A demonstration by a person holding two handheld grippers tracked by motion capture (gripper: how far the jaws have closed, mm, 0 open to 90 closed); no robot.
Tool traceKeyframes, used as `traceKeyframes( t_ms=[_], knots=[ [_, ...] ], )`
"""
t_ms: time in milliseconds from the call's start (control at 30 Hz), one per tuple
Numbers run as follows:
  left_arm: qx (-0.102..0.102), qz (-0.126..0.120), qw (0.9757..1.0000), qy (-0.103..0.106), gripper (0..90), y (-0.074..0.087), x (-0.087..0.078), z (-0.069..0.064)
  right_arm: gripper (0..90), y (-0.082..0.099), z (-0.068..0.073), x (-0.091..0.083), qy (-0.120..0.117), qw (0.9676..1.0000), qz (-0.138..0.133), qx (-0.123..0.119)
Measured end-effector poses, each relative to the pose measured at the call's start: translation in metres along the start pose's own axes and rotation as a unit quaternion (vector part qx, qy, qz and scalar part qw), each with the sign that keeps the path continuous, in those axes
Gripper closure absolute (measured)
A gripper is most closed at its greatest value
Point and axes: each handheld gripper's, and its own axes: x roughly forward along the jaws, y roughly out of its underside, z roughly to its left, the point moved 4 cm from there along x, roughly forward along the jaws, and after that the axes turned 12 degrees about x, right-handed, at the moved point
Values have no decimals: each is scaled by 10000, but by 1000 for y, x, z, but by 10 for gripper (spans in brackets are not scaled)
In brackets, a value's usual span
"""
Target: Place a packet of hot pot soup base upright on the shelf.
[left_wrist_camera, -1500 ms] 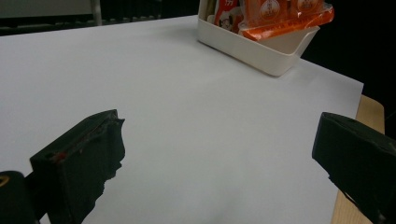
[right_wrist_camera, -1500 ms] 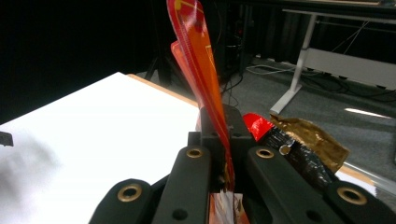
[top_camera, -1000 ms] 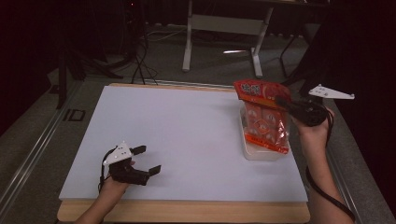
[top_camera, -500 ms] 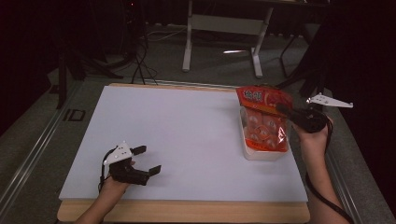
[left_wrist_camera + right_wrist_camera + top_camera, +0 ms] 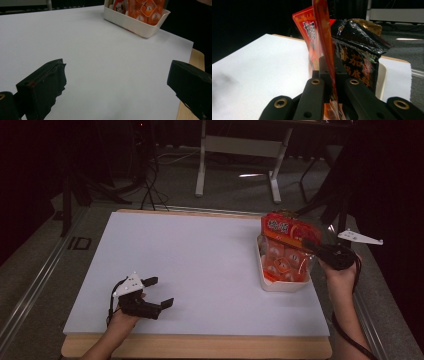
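Observation:
A red-orange snack packet (image 5: 284,228) stands upright over the white bin (image 5: 283,285) at the table's right side, its lower part down among the orange packets inside. My right gripper (image 5: 309,244) is shut on the packet's right edge. In the right gripper view the jaws (image 5: 329,65) pinch the thin red packet (image 5: 323,35) edge-on, with a black packet (image 5: 360,51) just behind it in the bin (image 5: 382,80). My left gripper (image 5: 161,292) rests open near the table's front left corner, nothing between its fingers (image 5: 42,86).
The white table top (image 5: 200,255) stretches wide between the two hands. In the left gripper view the bin (image 5: 136,22) with orange packets sits far ahead near the table's edge. Beyond the table are a dark floor, cables and a white stand (image 5: 237,145).
The right gripper has carried the red packet downward and slightly toward the bin, so the packet now sits lower in it. The left gripper has stayed put.

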Motion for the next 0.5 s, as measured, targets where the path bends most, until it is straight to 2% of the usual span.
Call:
traceKeyframes(
  t_ms=[500],
  knots=[
    [-56,-6,10000,13,16,2,-1,2,888,19,-12,-9,-42,9999,-27,164]
  ],
)
